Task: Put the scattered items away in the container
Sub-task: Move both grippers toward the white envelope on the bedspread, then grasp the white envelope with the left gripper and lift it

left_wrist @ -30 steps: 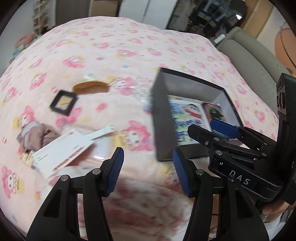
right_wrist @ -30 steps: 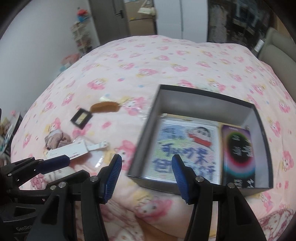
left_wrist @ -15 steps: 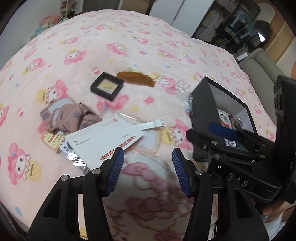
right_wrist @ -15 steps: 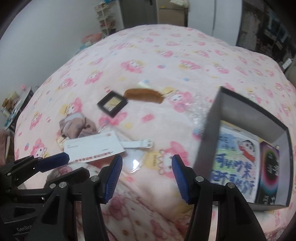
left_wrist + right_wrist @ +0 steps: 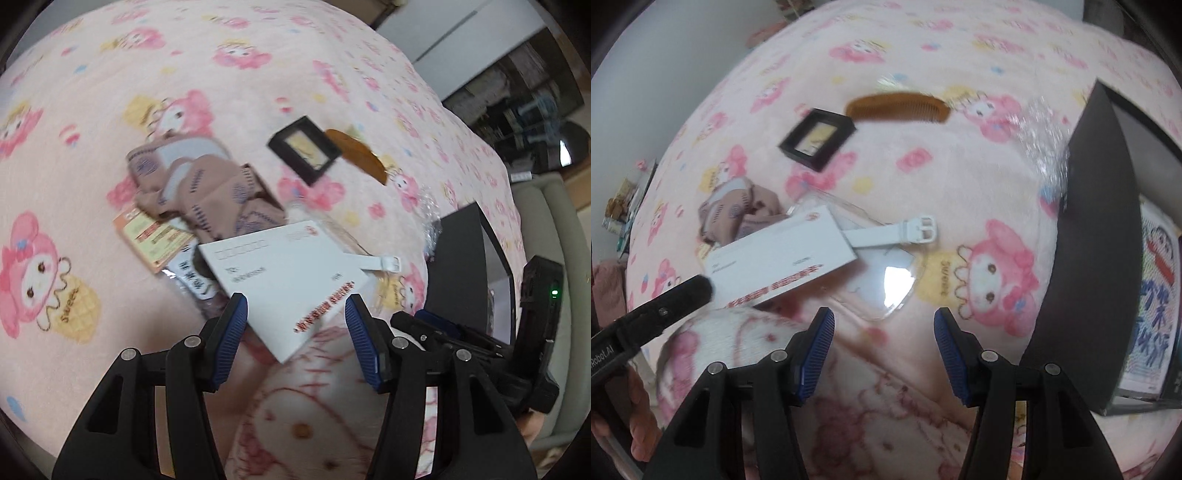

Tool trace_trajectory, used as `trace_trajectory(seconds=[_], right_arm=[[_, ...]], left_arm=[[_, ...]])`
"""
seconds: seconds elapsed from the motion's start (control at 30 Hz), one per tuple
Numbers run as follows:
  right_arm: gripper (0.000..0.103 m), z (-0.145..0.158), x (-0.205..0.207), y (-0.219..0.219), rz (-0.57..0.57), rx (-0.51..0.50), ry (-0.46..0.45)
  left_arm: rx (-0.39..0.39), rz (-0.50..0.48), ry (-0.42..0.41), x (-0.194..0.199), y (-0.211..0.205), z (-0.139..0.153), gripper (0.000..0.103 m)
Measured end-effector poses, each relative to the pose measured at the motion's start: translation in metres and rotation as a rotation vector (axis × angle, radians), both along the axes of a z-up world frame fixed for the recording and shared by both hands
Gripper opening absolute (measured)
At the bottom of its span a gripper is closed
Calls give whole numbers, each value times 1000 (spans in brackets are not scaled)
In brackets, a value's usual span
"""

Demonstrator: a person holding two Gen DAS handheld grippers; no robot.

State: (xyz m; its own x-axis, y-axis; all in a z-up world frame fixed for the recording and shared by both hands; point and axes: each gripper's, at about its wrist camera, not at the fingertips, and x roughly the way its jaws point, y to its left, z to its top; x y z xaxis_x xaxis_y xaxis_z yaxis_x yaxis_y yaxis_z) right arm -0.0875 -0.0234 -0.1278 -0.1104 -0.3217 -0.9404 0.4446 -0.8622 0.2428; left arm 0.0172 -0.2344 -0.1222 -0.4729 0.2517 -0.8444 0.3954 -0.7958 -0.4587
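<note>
Both claws have swung away from the dark box (image 5: 1089, 229) toward the scattered items on the bed (image 5: 92, 92). The left claw (image 5: 295, 332) hangs released over the white envelope (image 5: 288, 273); the right claw (image 5: 882, 350), released too, hovers near the clear luggage tag (image 5: 890, 280). Only the right view shows the box's inside, with a cartoon picture (image 5: 1156, 295); only the left shows the orange card (image 5: 151, 236) under the brown socks (image 5: 199, 184).

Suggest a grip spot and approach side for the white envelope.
Take the white envelope by its near corner, which overhangs the raised fold of the blanket just ahead of the left gripper. Come in low from the near side, jaws across its thin edge. It lies flat on other items, so a top-down pinch would probably fail.
</note>
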Motion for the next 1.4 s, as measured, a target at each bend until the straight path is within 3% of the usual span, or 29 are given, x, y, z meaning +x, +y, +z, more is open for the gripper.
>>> trace_trajectory(seconds=[0.17, 0.37, 0.5, 0.6, 0.7, 0.8, 0.93, 1.1, 1.23, 1.4], right_arm=[[52, -6, -18, 0, -29, -14, -37], [52, -8, -45, -4, -80, -39, -43], [52, -19, -52, -28, -2, -28, -74], [52, -29, -52, -43, 44, -1, -80], [55, -34, -52, -48, 56, 12, -73], [54, -31, -48, -50, 99, -46, -108], [53, -20, -37, -57, 187, -158, -179], [54, -25, -49, -60, 109, -72, -105], [54, -41, -63, -63, 111, -141, -228], [53, -50, -64, -76, 148, -186, -316]], left_arm=[[33, 74, -6, 6, -19, -9, 56], [115, 55, -20, 2, -20, -29, 55], [74, 83, -23, -1, -20, -32, 46], [0, 101, -2, -2, -22, -25, 42], [-2, 83, 28, -4, -23, -21, 38], [-7, 63, 80, -5, -21, -12, 38], [0, 75, 78, -8, -27, -12, 38], [-14, 105, 12, -4, -32, -25, 38], [-5, 103, 3, -1, -31, -30, 38], [-66, 94, 30, -4, -26, -20, 38]])
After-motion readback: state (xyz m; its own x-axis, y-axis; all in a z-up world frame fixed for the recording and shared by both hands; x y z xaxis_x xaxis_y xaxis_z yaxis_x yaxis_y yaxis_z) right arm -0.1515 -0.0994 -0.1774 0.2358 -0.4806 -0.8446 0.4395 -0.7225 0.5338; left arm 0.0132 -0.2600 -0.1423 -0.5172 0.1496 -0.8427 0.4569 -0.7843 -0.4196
